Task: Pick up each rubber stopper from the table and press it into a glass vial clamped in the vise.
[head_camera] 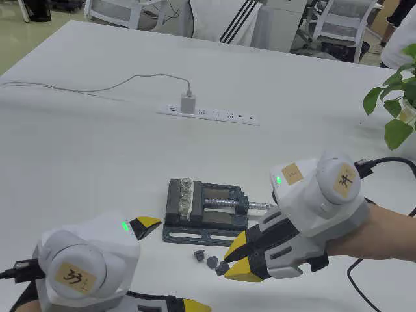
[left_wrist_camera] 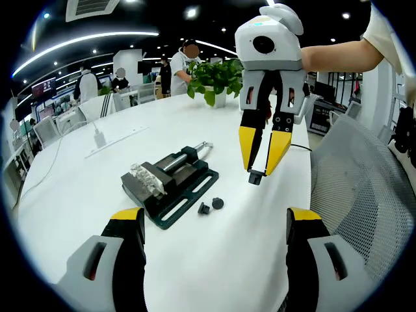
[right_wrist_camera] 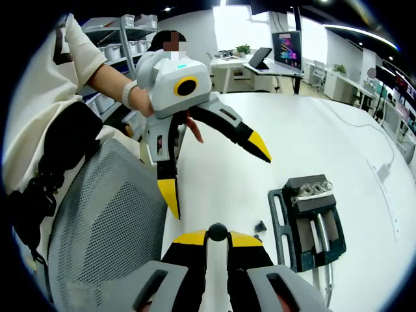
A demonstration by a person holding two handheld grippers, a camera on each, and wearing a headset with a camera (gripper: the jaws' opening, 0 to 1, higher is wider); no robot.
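Your right claw (left_wrist_camera: 260,172) is pinched tight on one rubber stopper (left_wrist_camera: 255,177), near two loose stoppers (head_camera: 212,262) on the table (head_camera: 97,130). Next, carry it over a vial (head_camera: 186,195) in the vise (head_camera: 214,221) and press down; your left claw (left_wrist_camera: 216,214) gapes empty.

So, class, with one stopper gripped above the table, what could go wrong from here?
1. The stopper sits at the very tips of the right gripper, so it might slip out.
2. The glass vials stand close together in the vise, so pressing off-centre could hit a neighbour or crack one.
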